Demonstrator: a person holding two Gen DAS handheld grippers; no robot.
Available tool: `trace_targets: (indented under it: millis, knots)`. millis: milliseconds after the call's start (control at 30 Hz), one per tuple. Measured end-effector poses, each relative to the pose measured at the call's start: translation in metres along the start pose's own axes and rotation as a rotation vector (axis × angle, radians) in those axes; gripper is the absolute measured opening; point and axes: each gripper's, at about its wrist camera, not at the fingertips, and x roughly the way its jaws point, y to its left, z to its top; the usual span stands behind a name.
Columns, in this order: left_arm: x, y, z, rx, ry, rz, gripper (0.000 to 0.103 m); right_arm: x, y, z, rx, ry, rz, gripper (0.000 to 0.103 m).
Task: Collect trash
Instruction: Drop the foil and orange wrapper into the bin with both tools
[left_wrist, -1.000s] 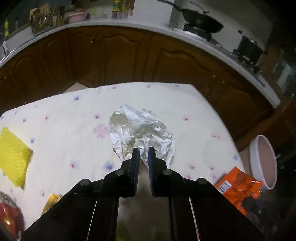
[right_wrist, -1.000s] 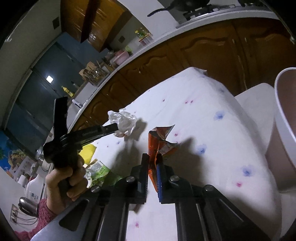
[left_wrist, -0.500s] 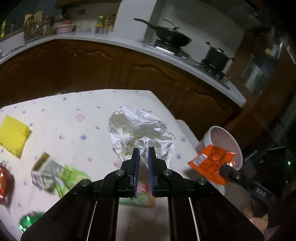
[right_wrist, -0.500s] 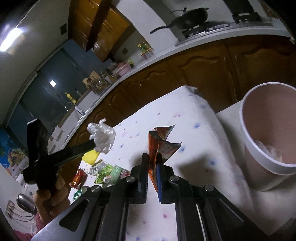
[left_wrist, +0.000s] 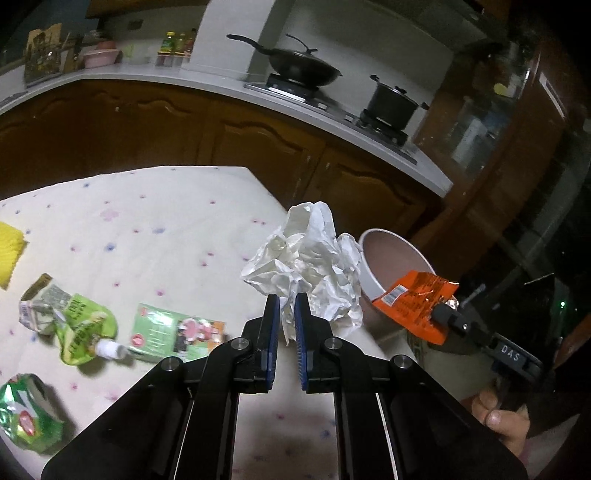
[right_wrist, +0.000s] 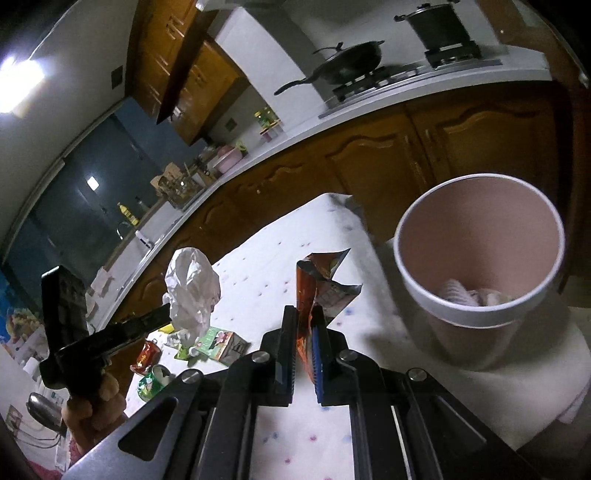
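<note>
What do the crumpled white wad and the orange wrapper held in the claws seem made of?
Crumpled white wad: likely paper or thin foil, with sharp creases and a faint sheen. Orange wrapper: glossy printed plastic film, silvery inside in the right wrist view, barcode visible.

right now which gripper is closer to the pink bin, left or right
Right. In the left wrist view the right gripper holds the orange wrapper against the pink bin rim. The left gripper, with its crumpled foil, sits further back over the table.
</note>
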Motion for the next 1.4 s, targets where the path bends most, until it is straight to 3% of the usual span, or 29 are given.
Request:
trace_targets:
  millis: [600, 1000, 1400]
  knots:
    - [0.043, -0.081, 0.022, 0.104, 0.017, -0.095, 0.007, -0.046, -0.056, 0.027, 0.037, -0.105, -0.098, 0.007]
    - [0.105, -0.135, 0.04, 0.159, 0.072, -0.133, 0.007, -0.046, -0.09, 0.049, 0.049, -0.132, -0.164, 0.007]
    - [0.16, -0.152, 0.042, 0.175, 0.151, -0.131, 0.008, -0.025, -0.118, 0.063, 0.072, -0.111, -0.214, 0.01]
